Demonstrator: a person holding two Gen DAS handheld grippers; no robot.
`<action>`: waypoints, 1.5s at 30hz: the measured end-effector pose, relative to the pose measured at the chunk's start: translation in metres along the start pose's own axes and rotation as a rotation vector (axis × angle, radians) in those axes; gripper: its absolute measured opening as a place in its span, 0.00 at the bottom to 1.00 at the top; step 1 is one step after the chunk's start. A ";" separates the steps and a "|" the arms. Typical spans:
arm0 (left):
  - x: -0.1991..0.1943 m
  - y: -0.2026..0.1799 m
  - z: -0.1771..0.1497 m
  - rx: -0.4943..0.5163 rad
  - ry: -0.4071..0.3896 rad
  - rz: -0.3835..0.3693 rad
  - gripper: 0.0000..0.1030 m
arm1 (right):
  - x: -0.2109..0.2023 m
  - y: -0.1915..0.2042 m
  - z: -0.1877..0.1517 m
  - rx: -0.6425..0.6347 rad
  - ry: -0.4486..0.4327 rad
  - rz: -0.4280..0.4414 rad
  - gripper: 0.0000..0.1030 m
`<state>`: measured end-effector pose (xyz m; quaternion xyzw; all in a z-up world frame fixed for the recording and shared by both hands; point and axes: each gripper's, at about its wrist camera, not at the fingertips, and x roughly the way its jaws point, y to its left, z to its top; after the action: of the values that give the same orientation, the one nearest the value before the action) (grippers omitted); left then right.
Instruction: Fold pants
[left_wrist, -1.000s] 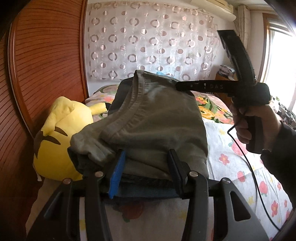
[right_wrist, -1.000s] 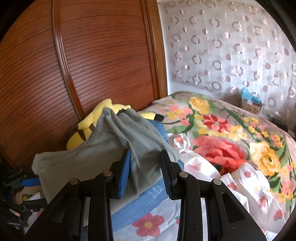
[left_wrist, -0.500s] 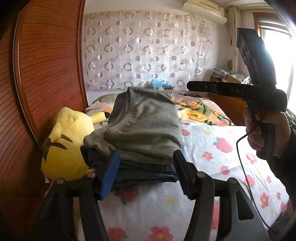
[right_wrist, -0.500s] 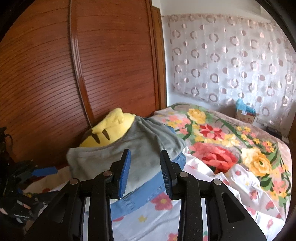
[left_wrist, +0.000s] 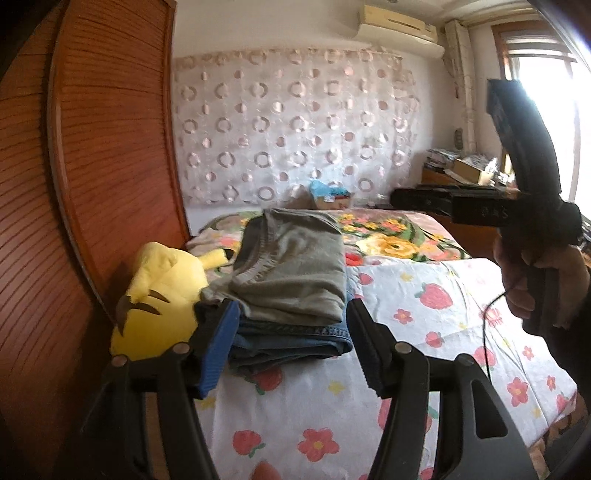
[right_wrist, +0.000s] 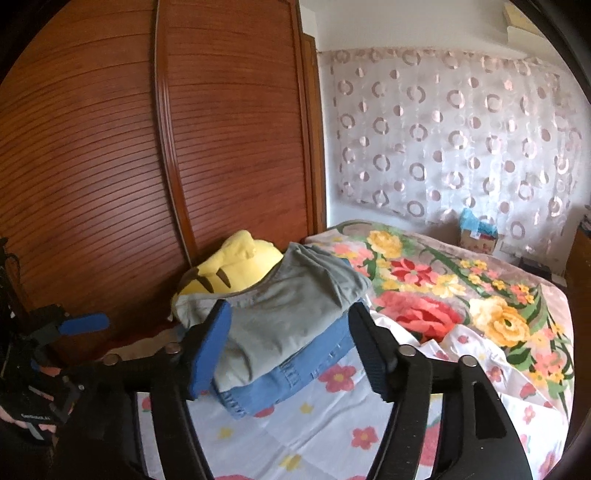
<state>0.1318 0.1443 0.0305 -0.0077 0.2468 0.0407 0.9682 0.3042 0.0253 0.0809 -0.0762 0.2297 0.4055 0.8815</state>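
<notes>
Folded olive-grey pants (left_wrist: 295, 273) lie on top of folded blue jeans (left_wrist: 295, 341) on the bed, next to a yellow plush toy. In the right wrist view the grey pants (right_wrist: 291, 314) sit on the jeans (right_wrist: 295, 373) too. My left gripper (left_wrist: 291, 350) is open and empty, a short way back from the stack. My right gripper (right_wrist: 291, 354) is open and empty, also back from the stack. The right gripper's body (left_wrist: 532, 206) shows held in a hand at the right of the left wrist view.
A yellow plush toy (left_wrist: 162, 295) leans against the wooden wardrobe doors (right_wrist: 147, 147) left of the stack. The bed has a strawberry-print sheet (left_wrist: 424, 314) and a flowered blanket (right_wrist: 461, 288). A small box (right_wrist: 476, 236) sits by the curtain. A cluttered desk (left_wrist: 461, 170) stands far right.
Both grippers have pulled back from the stack and let go of the grey pants. The right gripper's jaws have opened wider. The pants now rest flat on the jeans.
</notes>
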 end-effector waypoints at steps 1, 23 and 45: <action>-0.003 0.000 0.000 -0.003 -0.004 0.009 0.58 | -0.003 0.002 -0.001 -0.002 -0.001 -0.003 0.68; -0.046 -0.023 -0.006 -0.007 -0.040 -0.074 0.58 | -0.085 0.029 -0.046 0.018 -0.028 -0.087 0.81; -0.055 -0.087 -0.024 0.031 0.007 -0.181 0.58 | -0.175 0.010 -0.115 0.137 -0.031 -0.287 0.86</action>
<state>0.0793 0.0521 0.0351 -0.0149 0.2490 -0.0509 0.9670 0.1587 -0.1240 0.0615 -0.0415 0.2299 0.2598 0.9370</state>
